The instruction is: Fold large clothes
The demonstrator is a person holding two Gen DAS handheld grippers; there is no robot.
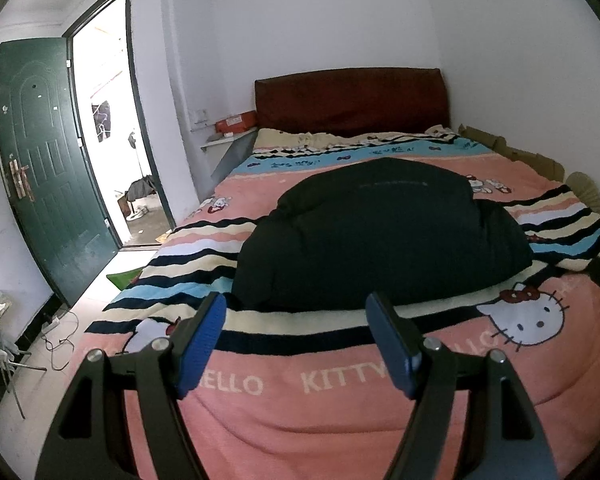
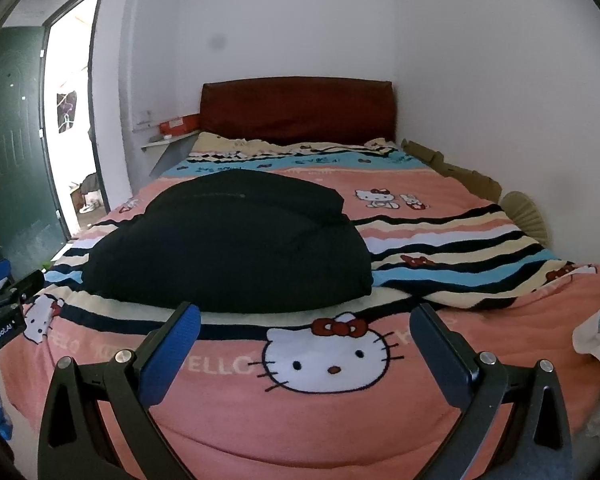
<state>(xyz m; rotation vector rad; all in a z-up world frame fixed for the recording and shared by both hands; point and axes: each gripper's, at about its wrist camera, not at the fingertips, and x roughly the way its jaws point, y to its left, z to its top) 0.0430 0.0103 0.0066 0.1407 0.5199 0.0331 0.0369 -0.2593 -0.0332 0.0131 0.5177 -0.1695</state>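
On pink cartoon blanket, folded black garment, green door open

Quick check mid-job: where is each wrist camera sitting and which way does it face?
Left wrist: on the left gripper at the bed's foot, facing the headboard; its own open jaws show, with the door on the left.
Right wrist: on the right gripper beside it, facing the same way; its open jaws and part of the left gripper show.
Shared: black garment on the blanket.
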